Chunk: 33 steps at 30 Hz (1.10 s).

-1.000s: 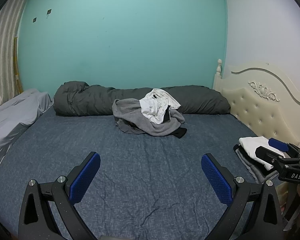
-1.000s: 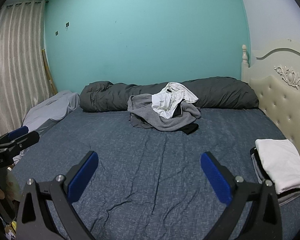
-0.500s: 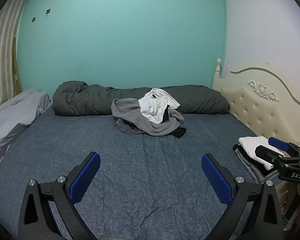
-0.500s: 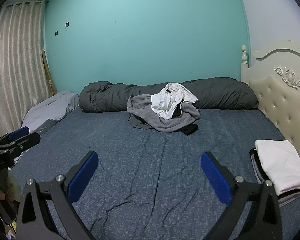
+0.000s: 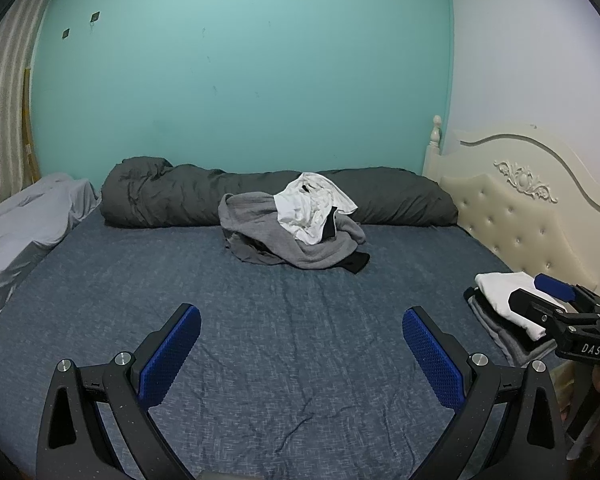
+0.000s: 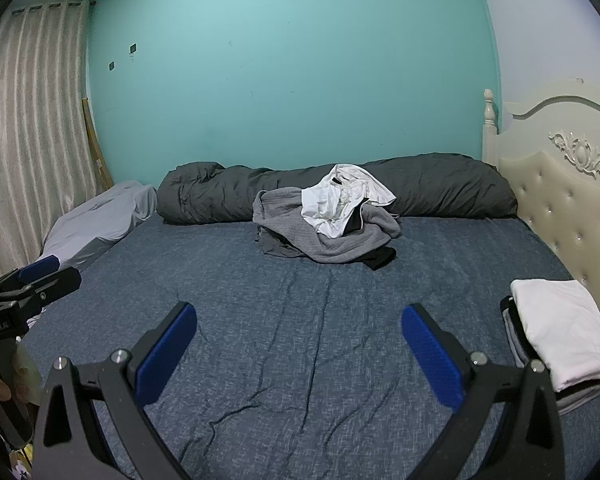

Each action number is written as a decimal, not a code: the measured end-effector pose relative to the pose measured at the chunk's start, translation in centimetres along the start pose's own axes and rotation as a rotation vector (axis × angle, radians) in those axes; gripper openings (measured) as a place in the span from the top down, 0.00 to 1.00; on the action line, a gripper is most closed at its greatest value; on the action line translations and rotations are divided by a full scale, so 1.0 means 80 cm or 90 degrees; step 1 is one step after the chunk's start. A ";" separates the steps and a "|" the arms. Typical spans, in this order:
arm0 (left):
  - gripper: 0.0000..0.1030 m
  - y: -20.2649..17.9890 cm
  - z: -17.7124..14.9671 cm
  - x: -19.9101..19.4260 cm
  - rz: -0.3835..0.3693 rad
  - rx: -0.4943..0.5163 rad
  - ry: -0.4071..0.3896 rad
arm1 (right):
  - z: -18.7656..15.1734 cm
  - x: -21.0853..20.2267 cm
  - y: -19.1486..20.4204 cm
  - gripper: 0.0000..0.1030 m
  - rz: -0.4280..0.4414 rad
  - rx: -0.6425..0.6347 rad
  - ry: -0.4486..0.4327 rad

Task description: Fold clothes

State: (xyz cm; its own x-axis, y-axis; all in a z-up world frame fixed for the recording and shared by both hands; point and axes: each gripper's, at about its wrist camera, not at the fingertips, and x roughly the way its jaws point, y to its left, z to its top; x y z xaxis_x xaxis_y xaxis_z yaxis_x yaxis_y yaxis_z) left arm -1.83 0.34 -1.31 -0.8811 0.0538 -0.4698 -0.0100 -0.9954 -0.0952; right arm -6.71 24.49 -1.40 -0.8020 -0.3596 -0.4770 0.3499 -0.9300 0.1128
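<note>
Both tools empty. Left gripper (image 5: 301, 330) and right gripper (image 6: 299, 328) each spread wide over the bare near half of the bed (image 6: 300, 320). Unfolded pile (image 6: 326, 226) lies far centre, against the rolled duvet (image 6: 440, 196); white shirt (image 6: 344, 200) on top, grey garment beneath. Folded stack (image 6: 562, 334) sits near right by the headboard (image 6: 572, 216). Judgement: reach far, pinch the white shirt alone at one edge, drag it to the open near area before spreading flat.

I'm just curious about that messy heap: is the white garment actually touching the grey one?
Touching. In the right wrist view the white garment lies draped directly on the grey garment, no gap between them; the left wrist view agrees.
</note>
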 end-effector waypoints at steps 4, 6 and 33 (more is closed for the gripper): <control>0.00 0.000 -0.004 0.028 0.002 -0.003 0.014 | -0.002 0.018 -0.012 0.00 -0.012 -0.004 0.004; 0.00 0.000 -0.004 0.045 0.007 -0.002 0.017 | -0.004 0.034 -0.022 0.00 -0.018 -0.001 0.012; 0.00 0.105 0.018 0.471 0.075 -0.066 0.099 | 0.040 0.511 -0.142 0.02 -0.004 0.015 0.101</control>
State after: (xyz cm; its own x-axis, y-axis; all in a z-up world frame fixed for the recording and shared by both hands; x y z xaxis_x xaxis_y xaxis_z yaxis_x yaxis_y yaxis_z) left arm -35.79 -6.14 -18.56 -0.7894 -0.0434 -0.6123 0.1451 -0.9824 -0.1174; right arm -44.99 20.13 -19.37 -0.7165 -0.3393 -0.6095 0.3321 -0.9343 0.1297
